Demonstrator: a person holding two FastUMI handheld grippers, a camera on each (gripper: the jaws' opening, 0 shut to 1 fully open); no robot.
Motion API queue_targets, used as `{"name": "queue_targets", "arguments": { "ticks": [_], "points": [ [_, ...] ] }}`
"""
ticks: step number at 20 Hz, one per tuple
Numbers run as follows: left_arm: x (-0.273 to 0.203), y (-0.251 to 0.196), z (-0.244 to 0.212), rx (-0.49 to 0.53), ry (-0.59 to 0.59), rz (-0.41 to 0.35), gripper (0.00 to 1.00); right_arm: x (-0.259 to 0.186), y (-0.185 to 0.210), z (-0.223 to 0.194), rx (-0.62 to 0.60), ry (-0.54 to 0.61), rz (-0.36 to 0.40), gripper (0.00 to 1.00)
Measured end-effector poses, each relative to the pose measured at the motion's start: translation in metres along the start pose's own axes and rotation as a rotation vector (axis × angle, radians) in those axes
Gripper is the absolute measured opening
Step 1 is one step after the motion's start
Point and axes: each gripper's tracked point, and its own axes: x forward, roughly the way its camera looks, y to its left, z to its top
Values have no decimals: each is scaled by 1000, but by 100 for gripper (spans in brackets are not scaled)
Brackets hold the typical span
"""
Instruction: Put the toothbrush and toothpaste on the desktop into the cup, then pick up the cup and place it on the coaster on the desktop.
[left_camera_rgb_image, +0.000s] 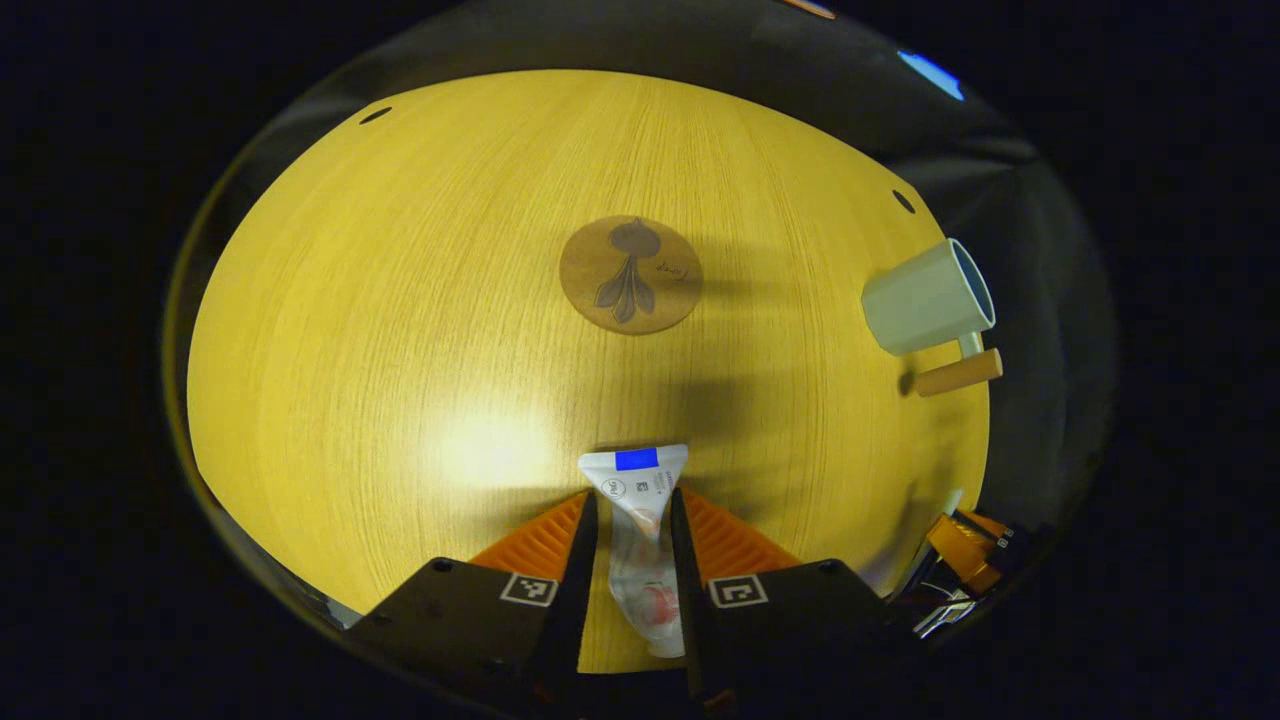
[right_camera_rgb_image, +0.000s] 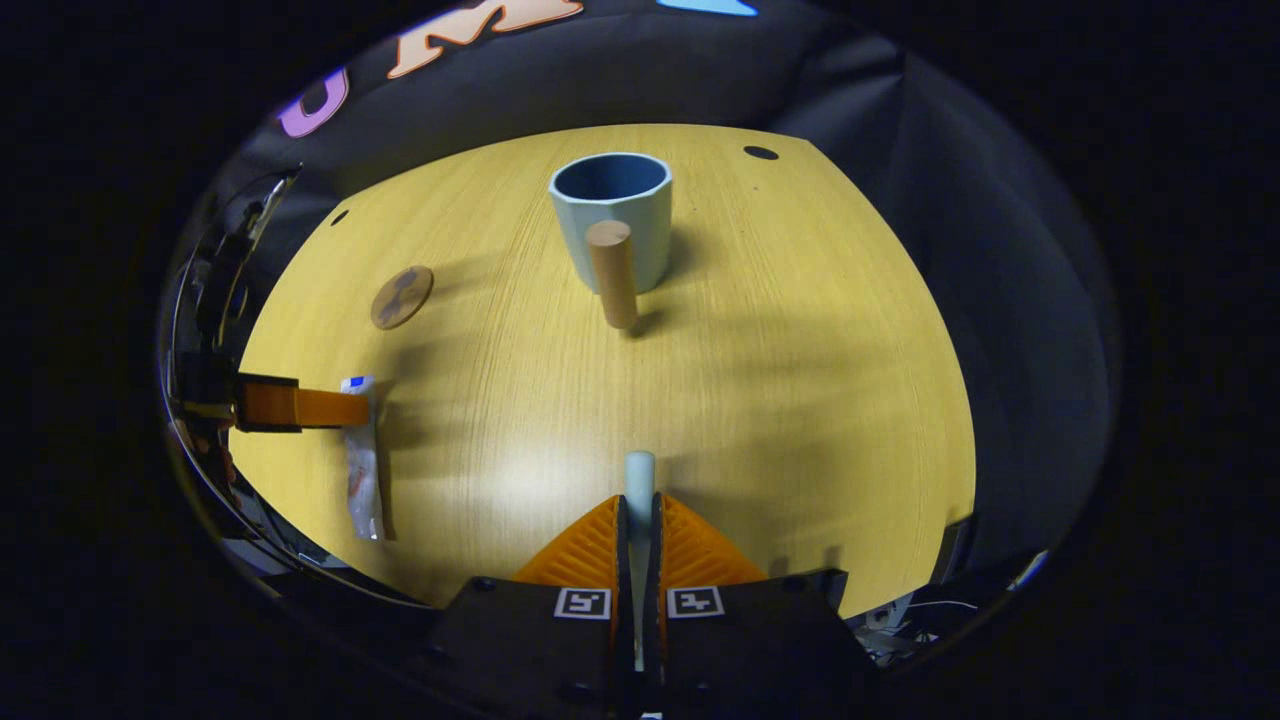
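Left gripper view
Left gripper (left_camera_rgb_image: 633, 520): its orange ribbed fingers are closed against both sides of the toothpaste, holding it over the desktop.
Toothpaste (left_camera_rgb_image: 640, 530): a white tube with a blue patch at the flat crimped end, red and orange print lower down; it points forward between the fingers.
Coaster (left_camera_rgb_image: 630, 274): round, brown, with a dark leaf-like drawing; it lies flat near the middle of the yellow wooden desktop (left_camera_rgb_image: 400, 330), well ahead of the tube.
Cup (left_camera_rgb_image: 930, 297): pale grey-green with a darker inside and a wooden peg handle, far right near the table edge.

Right gripper view
Right gripper (right_camera_rgb_image: 637, 520): fingers drawn narrow, pinching the toothbrush.
Toothbrush (right_camera_rgb_image: 638, 480): a pale rounded handle end pokes out ahead of the fingertips.
Cup (right_camera_rgb_image: 612, 220): upright, straight ahead, handle toward the camera.
Coaster (right_camera_rgb_image: 402, 296): left of the cup, apart from it.
Toothpaste (right_camera_rgb_image: 362, 465): at far left, gripped by the left gripper (right_camera_rgb_image: 330, 408).
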Motion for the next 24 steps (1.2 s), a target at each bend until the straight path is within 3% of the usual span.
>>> {"name": "queue_targets", "arguments": {
  "ticks": [2,3,4,9,12,19,24],
  "points": [
    [1,1,2,12,-2,18,29,-3,-8,4,21,-12,-10,6],
    [1,0,0,13,3,24,31,-4,-13,8,32,-22,-15,6],
    [0,1,0,11,6,31,25,-6,-17,13,45,-34,-19,6],
    [0,0,0,-4,4,74,13,-6,-33,40,76,-93,-39,6],
    [-3,-3,3,-11,-25,46,6,-7,-43,61,75,-142,-58,6],
    [-20,-11,25,-49,-167,-10,4,-6,-74,131,128,-303,-128,6],
    [-47,-15,61,-57,-359,-42,1,-25,-74,194,173,-476,-121,6]
  ]
}}
